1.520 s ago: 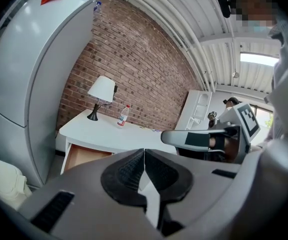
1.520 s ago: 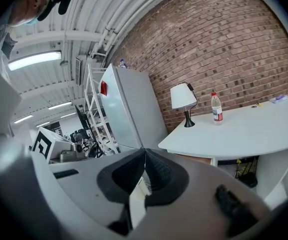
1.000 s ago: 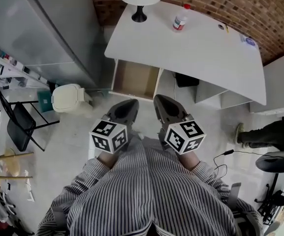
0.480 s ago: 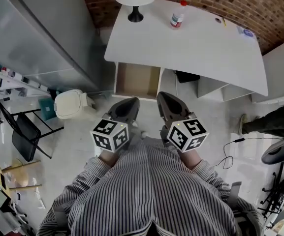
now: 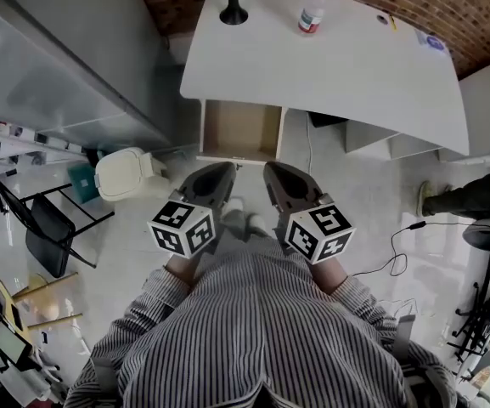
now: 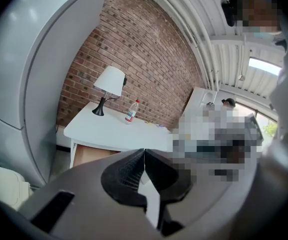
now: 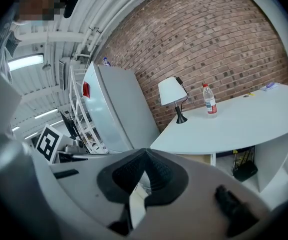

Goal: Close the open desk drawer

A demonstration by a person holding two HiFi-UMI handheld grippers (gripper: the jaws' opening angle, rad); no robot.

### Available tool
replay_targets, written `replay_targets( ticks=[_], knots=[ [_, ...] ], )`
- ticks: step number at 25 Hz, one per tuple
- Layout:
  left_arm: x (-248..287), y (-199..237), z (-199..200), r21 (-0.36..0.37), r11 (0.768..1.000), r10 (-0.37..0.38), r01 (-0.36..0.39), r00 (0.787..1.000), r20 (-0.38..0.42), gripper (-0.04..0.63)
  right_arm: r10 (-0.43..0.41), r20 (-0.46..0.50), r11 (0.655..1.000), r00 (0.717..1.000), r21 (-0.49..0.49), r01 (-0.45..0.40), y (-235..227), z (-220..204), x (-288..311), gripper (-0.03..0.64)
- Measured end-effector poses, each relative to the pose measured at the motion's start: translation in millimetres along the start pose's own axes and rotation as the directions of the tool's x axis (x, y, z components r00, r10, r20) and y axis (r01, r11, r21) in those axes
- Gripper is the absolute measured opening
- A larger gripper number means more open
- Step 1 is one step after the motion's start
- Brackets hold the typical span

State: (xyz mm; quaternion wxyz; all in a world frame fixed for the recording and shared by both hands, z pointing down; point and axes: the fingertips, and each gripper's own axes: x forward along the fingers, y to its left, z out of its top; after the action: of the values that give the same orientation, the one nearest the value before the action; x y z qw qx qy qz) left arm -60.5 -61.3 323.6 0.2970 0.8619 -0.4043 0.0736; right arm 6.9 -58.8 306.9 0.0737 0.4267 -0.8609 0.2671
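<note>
White desk [image 5: 338,66] across the top of the head view, and there's the drawer [image 5: 240,130], pulled out from under the desk's left front corner, towards the person. It's a stiff, boxy thing with white sides and front and a bare brown floor, and it looks empty. It should be light and probably slides straight. The best bet is a flat push on the middle of the front panel, since an off-centre shove could skew it. The left gripper [image 5: 219,171] has its jaws pressed together with nothing between them. The right gripper [image 5: 276,173] is the same. Both hang short of the drawer front.
</note>
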Motion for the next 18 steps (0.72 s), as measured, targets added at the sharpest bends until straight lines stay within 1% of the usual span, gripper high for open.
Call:
replay_targets(
  ticks=[3,6,10,11,15,18],
  knots=[
    [3.7,15.2,-9.5,0.002,0.999,0.033,-0.032,0.999,-0.04,0.014,-0.022,-0.034,1.0,0.999,0.014,0.023,-9.6,-11.8,6.7,0.015],
    [5.1,26.0,-21.6,-0.025,0.999,0.047,-0.049,0.997,-0.062,0.014,-0.043,-0.059,0.998,0.997,0.032,0.045,-18.2,-23.1,9.8,0.015],
    [11.7,34.7,-31.9,-0.101,0.995,0.016,-0.021,0.998,-0.053,0.014,-0.002,-0.072,0.996,0.997,0.089,0.008,-25.0,-32.9,20.2,0.015],
    [14.2,35.9,-33.9,-0.109,0.994,0.01,-0.016,0.998,-0.054,0.014,0.006,-0.075,0.995,0.997,0.101,0.002,-27.5,-34.8,22.6,0.015],
    [24.7,47.6,-46.8,-0.094,0.995,0.023,-0.033,0.994,-0.104,0.014,-0.009,-0.109,0.996,0.994,0.085,0.018,-38.3,-45.1,33.8,0.015],
    [34.6,59.4,-55.3,-0.109,0.993,0.023,-0.037,0.992,-0.126,0.014,-0.01,-0.134,0.997,0.991,0.076,0.021,-46.9,-55.2,45.5,0.015]
  ],
)
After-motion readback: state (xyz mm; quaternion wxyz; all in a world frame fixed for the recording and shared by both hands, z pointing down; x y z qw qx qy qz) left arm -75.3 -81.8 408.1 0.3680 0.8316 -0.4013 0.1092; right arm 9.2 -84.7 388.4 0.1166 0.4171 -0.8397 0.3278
